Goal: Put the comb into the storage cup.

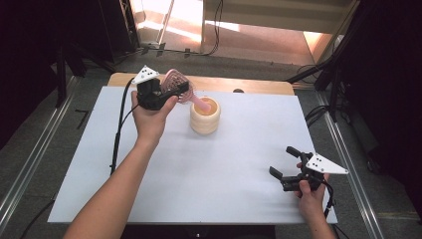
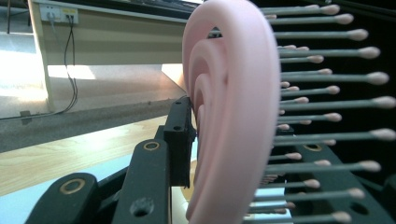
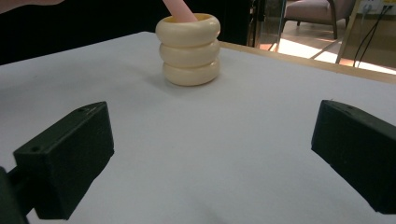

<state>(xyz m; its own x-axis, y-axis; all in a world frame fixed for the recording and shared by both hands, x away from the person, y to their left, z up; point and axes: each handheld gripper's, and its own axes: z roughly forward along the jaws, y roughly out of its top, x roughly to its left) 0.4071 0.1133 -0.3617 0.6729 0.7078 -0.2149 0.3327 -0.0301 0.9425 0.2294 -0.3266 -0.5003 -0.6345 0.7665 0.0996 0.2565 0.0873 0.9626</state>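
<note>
Nearest, lower right of frame, right gripper [image 1: 285,167] rested on the white table [image 1: 209,169], jaws spread, holding nothing. Mid-frame stood the cream ringed cup [image 1: 205,116]. Beyond it, upper left, left gripper [image 1: 171,92] clenched on the pink hairbrush [image 1: 179,84] head; handle slanted down-right into the cup mouth.

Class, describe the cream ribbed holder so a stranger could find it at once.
Start at the white table. Toward its far edge, right of the left gripper, stands a cream holder shaped like three stacked rings. A pink plastic hairbrush has its handle in the holder's top.
</note>
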